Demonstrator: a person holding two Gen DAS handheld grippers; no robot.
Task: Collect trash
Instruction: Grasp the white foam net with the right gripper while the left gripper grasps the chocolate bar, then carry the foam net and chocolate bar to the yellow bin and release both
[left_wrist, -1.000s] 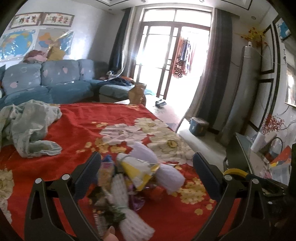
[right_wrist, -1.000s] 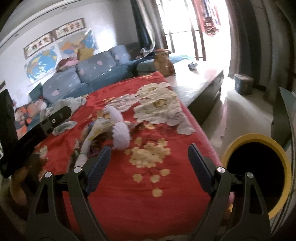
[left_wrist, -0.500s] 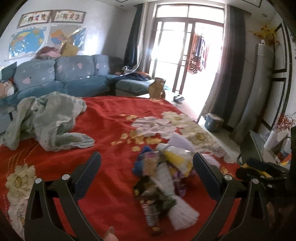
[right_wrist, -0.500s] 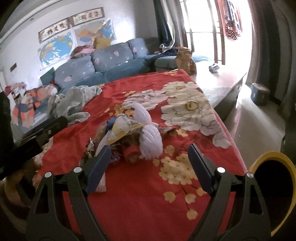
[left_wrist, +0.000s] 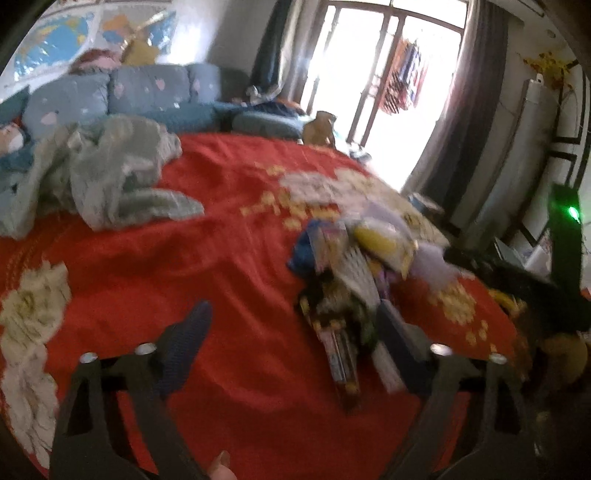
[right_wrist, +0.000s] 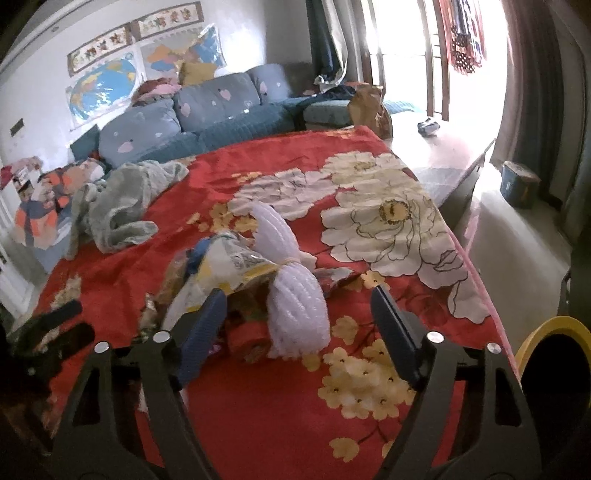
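Observation:
A pile of trash (right_wrist: 240, 280) lies on the red flowered blanket (right_wrist: 280, 413): snack wrappers, a yellow and white bag (right_wrist: 225, 266) and white foam nets (right_wrist: 295, 306). In the left wrist view the pile (left_wrist: 354, 266) is blurred, ahead and to the right. My right gripper (right_wrist: 299, 328) is open, jaws spread just in front of the foam net. My left gripper (left_wrist: 295, 343) is open and empty above the blanket, its right finger beside the pile's near end. A yellow-rimmed black bin (right_wrist: 554, 373) stands at the blanket's right edge.
A crumpled grey-green cloth (right_wrist: 122, 206) lies at the far left of the blanket (left_wrist: 110, 173). A blue sofa (right_wrist: 192, 114) stands behind. A low table (right_wrist: 439, 147) and a blue box (right_wrist: 517, 181) are by the window on the right.
Both views have swung: the pile has shifted right in the left wrist view, which is now blurred. The right gripper has come closer to the pile. Both stay open.

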